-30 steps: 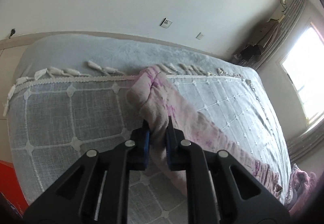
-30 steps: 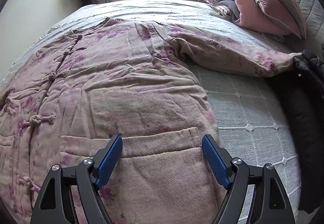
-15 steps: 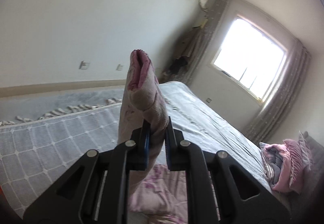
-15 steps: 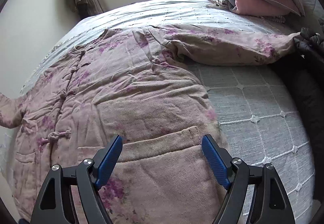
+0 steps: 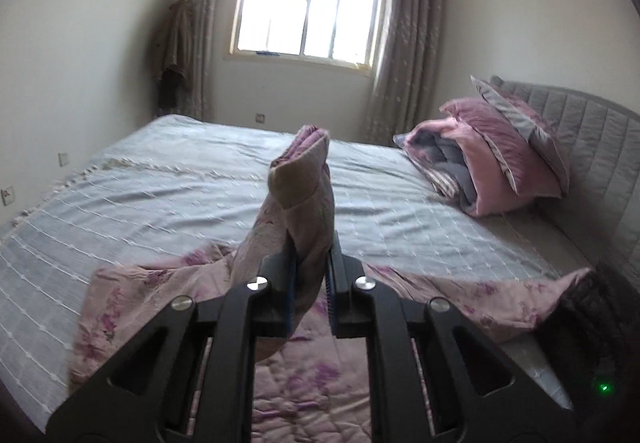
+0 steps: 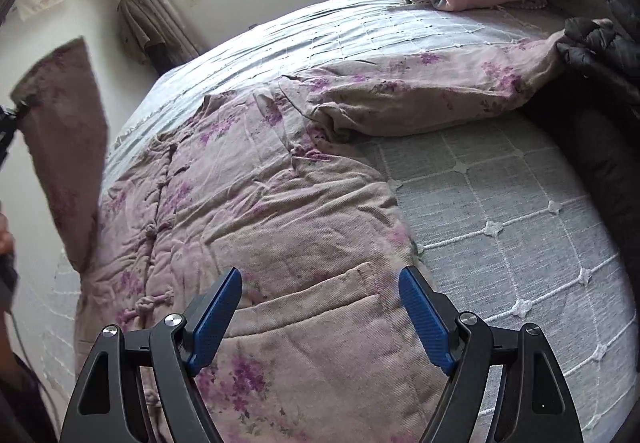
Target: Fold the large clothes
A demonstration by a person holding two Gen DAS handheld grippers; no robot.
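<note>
Over grey bedspread (image 6: 500, 203): left gripper (image 5: 310, 275) clamped on sleeve cuff (image 5: 300, 179) of floral padded jacket (image 6: 260, 203), cuff held aloft. Right gripper (image 6: 320, 307) spread wide, empty, above jacket hem.

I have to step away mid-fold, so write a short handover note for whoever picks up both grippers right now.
Left gripper: jaws shut on the sleeve cuff of the floral padded jacket, lifted off the bed over the jacket's body.
Right gripper: jaws open, holding nothing, above the jacket's hem pocket.
Jacket lies front up on the grey bedspread; the other sleeve is spread out towards the dark garment.
Done: one sleeve picked up.
Left: lay it across the front, fold the other sleeve in, then fold the body.
</note>
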